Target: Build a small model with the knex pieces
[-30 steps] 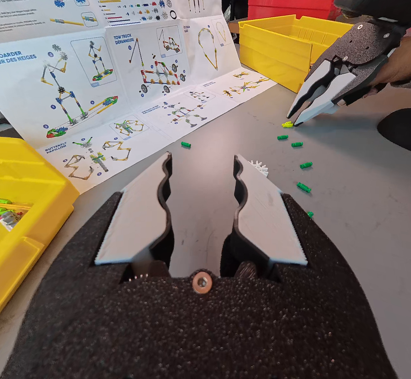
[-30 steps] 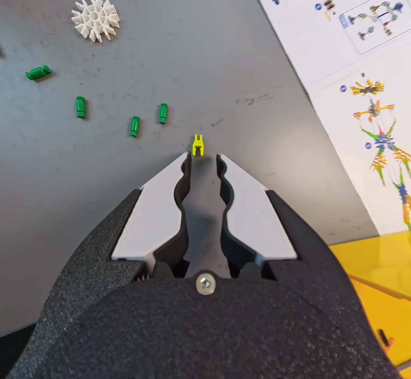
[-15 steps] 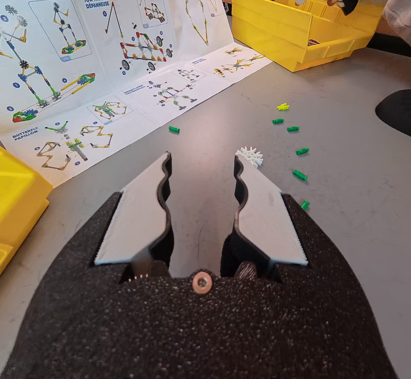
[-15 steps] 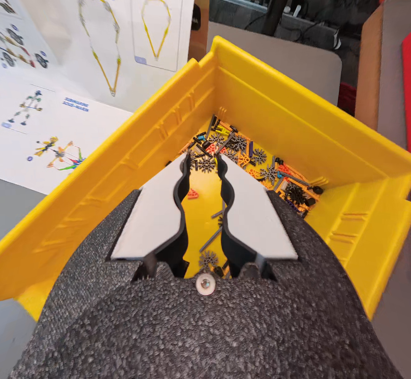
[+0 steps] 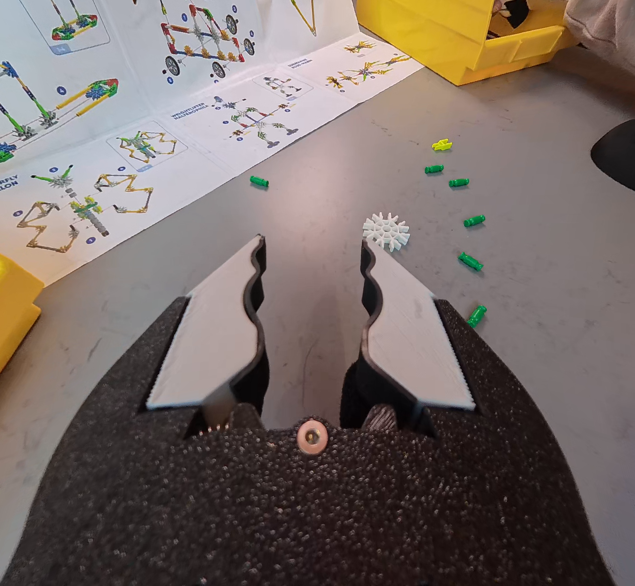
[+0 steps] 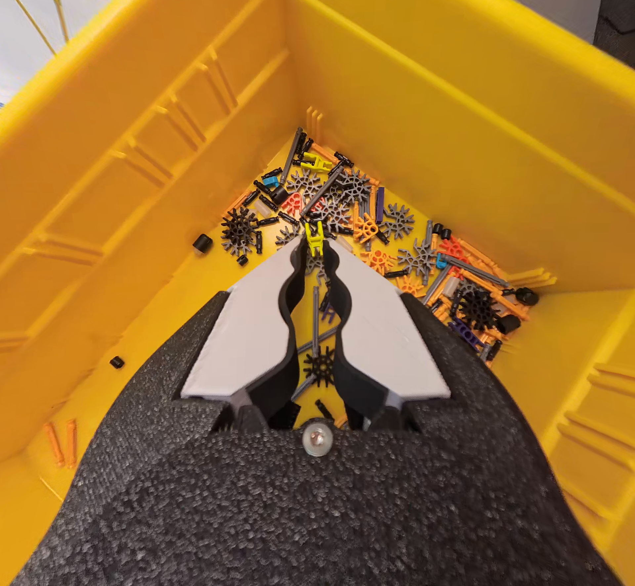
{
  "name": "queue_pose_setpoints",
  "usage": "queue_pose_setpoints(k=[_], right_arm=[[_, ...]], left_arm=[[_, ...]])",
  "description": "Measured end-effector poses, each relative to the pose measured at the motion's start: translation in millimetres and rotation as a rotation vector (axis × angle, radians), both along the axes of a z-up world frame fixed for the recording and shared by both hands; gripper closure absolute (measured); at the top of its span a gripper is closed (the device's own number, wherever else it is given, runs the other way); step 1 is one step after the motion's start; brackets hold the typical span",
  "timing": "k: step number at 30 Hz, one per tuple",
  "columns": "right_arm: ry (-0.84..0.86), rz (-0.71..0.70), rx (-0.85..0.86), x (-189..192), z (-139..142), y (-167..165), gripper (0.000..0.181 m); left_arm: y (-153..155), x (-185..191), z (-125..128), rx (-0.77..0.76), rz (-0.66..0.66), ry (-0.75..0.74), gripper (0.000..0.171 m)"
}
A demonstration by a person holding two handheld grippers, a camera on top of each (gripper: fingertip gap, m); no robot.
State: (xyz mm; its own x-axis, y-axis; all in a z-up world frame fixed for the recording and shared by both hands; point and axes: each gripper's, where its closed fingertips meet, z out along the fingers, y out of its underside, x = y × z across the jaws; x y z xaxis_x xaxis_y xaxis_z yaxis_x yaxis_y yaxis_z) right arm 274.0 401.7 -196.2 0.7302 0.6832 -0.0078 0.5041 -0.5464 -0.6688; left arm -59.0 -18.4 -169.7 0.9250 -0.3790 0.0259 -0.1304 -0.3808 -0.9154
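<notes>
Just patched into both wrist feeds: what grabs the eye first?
The right gripper is deep inside a yellow bin, pinching a small lime connector above a heap of mixed construction pieces. The left gripper hangs open over the grey table, near a white snowflake connector and scattered green rods.

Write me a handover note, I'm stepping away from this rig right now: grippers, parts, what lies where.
Left gripper: open, empty, low over the grey table; the white snowflake connector lies just off its right finger's tip.
Right gripper: inside the yellow bin, fingers shut on a lime connector above the mixed pile of parts.
Already out on the table: another lime piece and six short green rods, beside the instruction sheet.
Nothing is joined together.
</notes>
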Motion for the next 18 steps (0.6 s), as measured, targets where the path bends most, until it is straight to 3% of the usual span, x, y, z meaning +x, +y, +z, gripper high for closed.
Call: queue_pose_setpoints(k=[2, 5, 7, 9, 12, 14, 18], right_arm=[[0.042, 0.017, 0.061, -4.2, 20.5, -4.7, 0.174], [0.109, 0.121, 0.259, -21.8, 74.0, -29.2, 0.173], [0.195, 0.326, 0.399, -50.8, 113.6, -80.5, 0.173], [0.238, 0.604, 0.404, -80.8, 125.0, -159.0, 0.173], [0.069, 0.83, 0.239, -97.8, 79.5, -251.1, 0.173], [-0.09, 0.813, 0.141, -95.6, 34.7, -276.5, 0.173], [-0.101, 0.732, 0.001, -100.4, -13.9, -295.1, 0.173]], left_arm=[[-0.9, 0.7, 0.6, 0.002, -0.004, 0.003, 0.116], [-2.2, 0.4, 3.4, 0.011, -0.006, 0.0, 0.116], [-3.0, 0.7, 4.7, 0.011, -0.012, -0.006, 0.116], [-4.0, 1.3, 4.5, 0.006, -0.018, -0.008, 0.116], [-4.7, 3.2, 4.9, 0.003, -0.028, -0.014, 0.116], [-5.2, 5.2, 5.3, 0.003, -0.034, -0.012, 0.116], [-7.4, 9.0, 6.5, 0.008, -0.043, 0.003, 0.116]])
